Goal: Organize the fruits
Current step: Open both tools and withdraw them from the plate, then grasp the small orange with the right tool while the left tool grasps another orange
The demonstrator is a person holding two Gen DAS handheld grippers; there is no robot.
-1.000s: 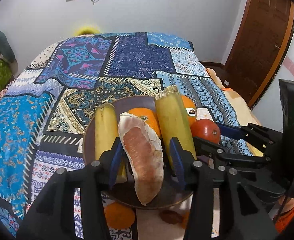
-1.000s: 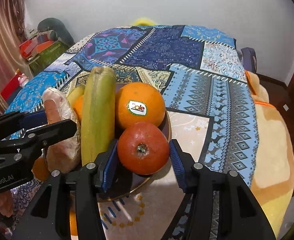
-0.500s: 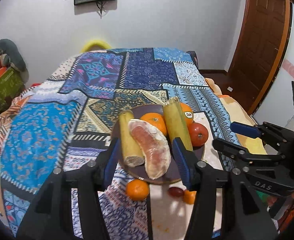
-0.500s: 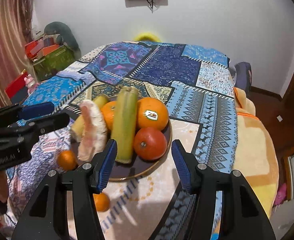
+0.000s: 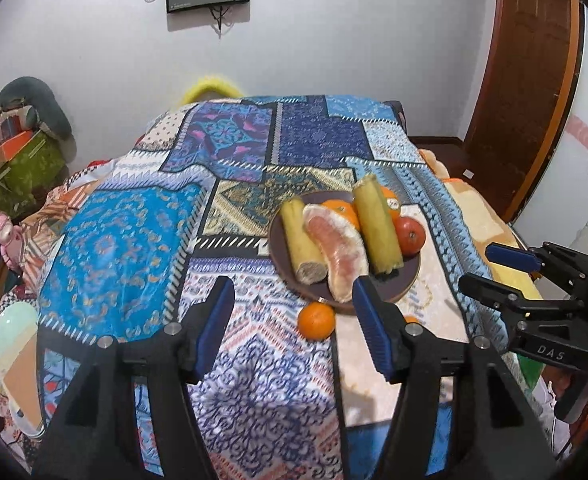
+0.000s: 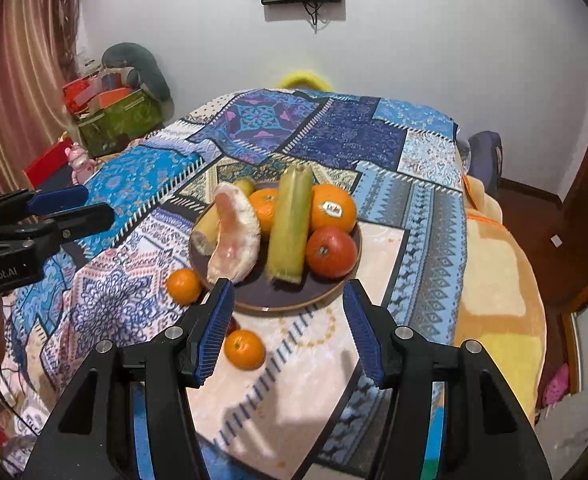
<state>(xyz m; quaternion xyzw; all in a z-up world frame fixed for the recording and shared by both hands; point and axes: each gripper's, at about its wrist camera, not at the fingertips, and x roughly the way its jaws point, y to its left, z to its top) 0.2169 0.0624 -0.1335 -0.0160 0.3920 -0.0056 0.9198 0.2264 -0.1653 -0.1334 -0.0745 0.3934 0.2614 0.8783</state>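
With both my left tongs (image 5: 290, 320) and right tongs (image 6: 288, 326) spread and empty, the left having just widened, I judge the next move is pinching the loose tangerine (image 6: 245, 349) near the plate (image 6: 294, 300).

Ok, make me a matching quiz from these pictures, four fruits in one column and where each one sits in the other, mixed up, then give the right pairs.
Things:
1. tomato
2. stickered orange
3. peeled pomelo piece
4. small orange nearest the right gripper

Places:
A. off the plate, on the cloth in front of it
B. on the plate, left of the long green stalk
C. on the plate, front right
D. on the plate, behind the tomato

Pairs: 1-C, 2-D, 3-B, 4-A
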